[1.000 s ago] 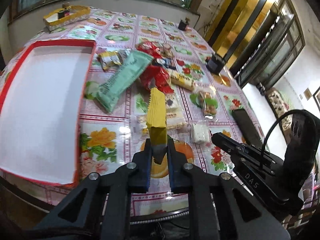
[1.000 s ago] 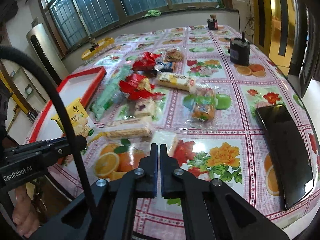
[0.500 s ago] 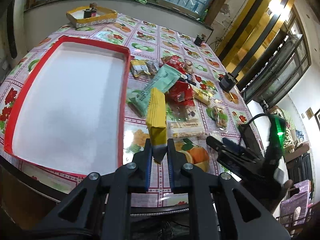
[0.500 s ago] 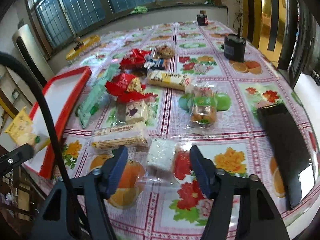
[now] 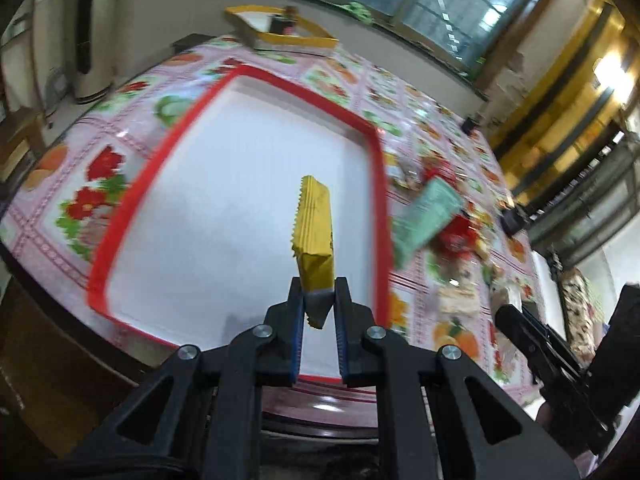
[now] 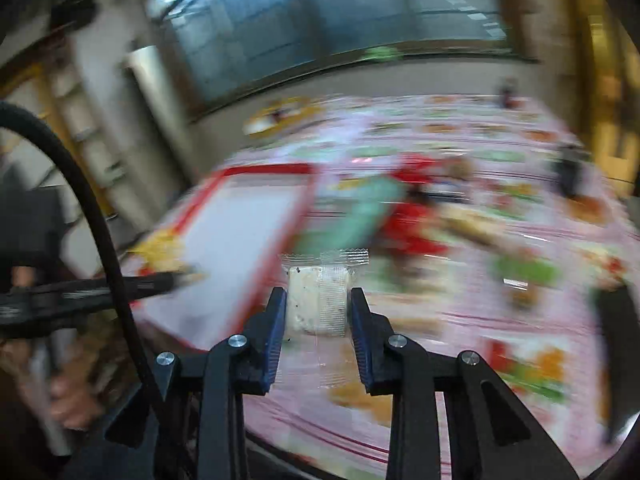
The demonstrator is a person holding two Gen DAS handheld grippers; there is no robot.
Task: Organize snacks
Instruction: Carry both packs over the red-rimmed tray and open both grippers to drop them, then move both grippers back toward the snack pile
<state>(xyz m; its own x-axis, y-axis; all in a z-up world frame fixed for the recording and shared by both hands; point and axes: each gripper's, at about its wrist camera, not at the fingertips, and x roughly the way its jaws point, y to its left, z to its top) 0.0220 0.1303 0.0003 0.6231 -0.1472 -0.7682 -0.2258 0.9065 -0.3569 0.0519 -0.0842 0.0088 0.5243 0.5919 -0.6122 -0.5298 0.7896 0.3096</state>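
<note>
Pinching the lower end of a yellow snack packet (image 5: 314,236), left claw (image 5: 319,304) closed on it, packet standing upright with its serrated edge to the left. Held above the white inside of a red-rimmed tray (image 5: 236,76), toward the tray's right half, not touching it. Lying just right of the tray rim on the table (image 5: 132,120): a long green packet (image 5: 428,216), then red wrappers (image 5: 460,236) and more small snacks, blurred. Standing at the far table edge by the window, a yellow box (image 5: 280,34). Showing at the lower right of the left wrist view, the other black gripper body.

Clamping a clear-wrapped white snack (image 6: 318,300) from both sides, right claw (image 6: 318,308) closed on it with the jaws set wide apart by the packet's width. Carried clear of the table, close to the tray's (image 6: 256,170) near right corner; whether over the rim or just beside it cannot be told through the motion blur. Spreading behind it, the green packet (image 6: 356,216) and red wrappers (image 6: 408,224), smeared. Visible at the left of the right wrist view, the yellow packet (image 6: 160,248) at the tip of the left gripper.
</note>
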